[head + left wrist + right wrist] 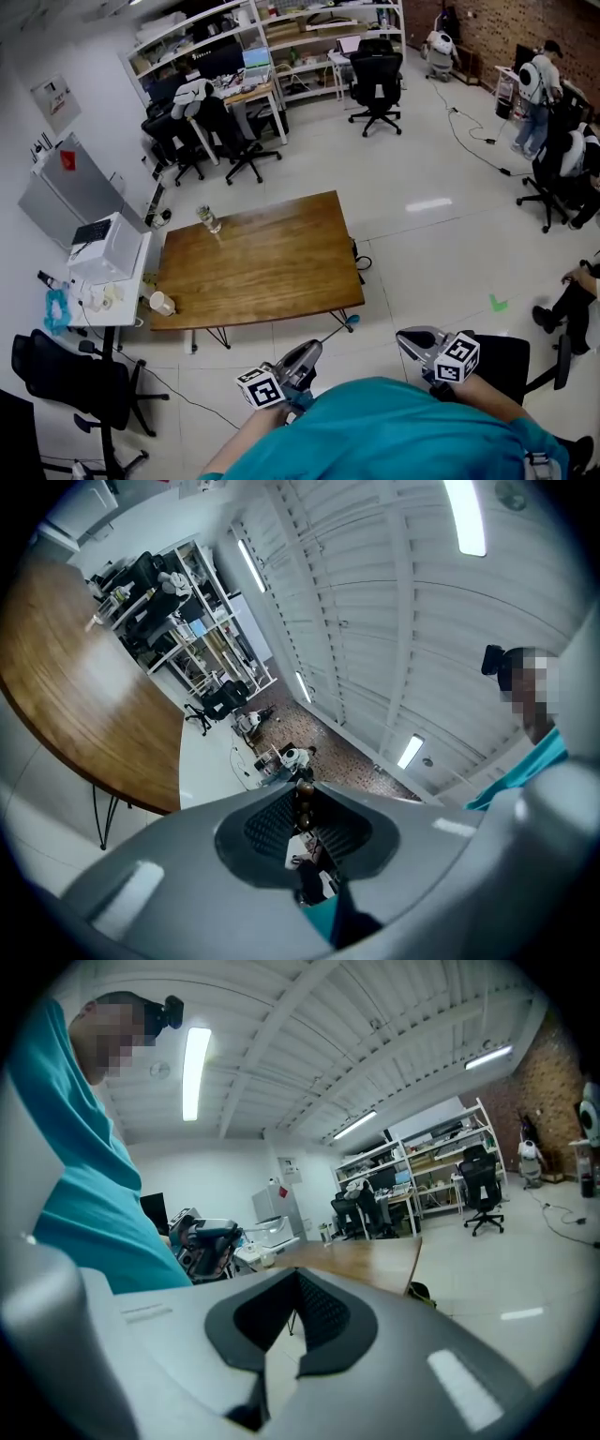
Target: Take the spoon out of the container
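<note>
My left gripper [314, 348] hangs in front of the person's teal shirt, short of the wooden table [262, 262]. It is shut on a thin spoon [339, 328], whose blue end points toward the table's near right corner. In the left gripper view the left gripper [302, 803] has its pads almost together, with a dark sliver between them. A glass container [208, 219] stands on the table's far left corner, well away from both grippers. My right gripper [405, 336] is held to the right, shut and empty. The right gripper view shows the right gripper [298, 1279] with its pad tips meeting.
A paper cup [161, 303] sits at the table's near left corner. A white side desk [108, 281] and a black chair [70, 375] stand to the left. Office chairs and shelves [272, 47] line the back. People [572, 300] sit and stand at the right.
</note>
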{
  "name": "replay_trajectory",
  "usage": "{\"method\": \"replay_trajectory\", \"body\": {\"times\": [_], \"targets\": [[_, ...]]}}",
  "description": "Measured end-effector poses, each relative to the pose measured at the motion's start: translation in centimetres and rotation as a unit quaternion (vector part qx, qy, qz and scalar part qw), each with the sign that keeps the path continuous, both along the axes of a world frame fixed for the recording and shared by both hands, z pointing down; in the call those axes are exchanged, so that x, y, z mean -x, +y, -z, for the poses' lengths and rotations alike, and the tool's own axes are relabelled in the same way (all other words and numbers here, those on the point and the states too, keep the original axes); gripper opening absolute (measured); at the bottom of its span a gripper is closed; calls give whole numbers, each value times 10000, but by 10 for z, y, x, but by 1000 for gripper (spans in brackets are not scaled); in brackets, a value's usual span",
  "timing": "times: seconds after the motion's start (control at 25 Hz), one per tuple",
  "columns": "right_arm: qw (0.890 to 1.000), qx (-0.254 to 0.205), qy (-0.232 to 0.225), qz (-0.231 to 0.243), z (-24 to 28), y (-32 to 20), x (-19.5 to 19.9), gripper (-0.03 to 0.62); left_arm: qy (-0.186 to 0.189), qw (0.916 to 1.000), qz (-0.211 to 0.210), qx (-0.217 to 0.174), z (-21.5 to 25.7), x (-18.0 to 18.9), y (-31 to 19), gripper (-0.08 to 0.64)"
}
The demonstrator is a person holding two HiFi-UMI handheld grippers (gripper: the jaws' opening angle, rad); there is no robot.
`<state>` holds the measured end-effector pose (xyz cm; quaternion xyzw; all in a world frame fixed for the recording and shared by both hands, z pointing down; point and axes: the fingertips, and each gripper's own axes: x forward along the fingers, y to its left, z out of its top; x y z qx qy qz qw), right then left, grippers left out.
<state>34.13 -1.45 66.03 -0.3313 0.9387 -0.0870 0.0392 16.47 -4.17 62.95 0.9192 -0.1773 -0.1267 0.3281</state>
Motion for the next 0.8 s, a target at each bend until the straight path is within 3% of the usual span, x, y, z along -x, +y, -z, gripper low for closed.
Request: {"method": "replay_trajectory", "body": {"times": [0.8], "targets": [[9996,-81,44,253,-1,-21,13,0,119,9996,226,-114,2,16,-9,51]]}}
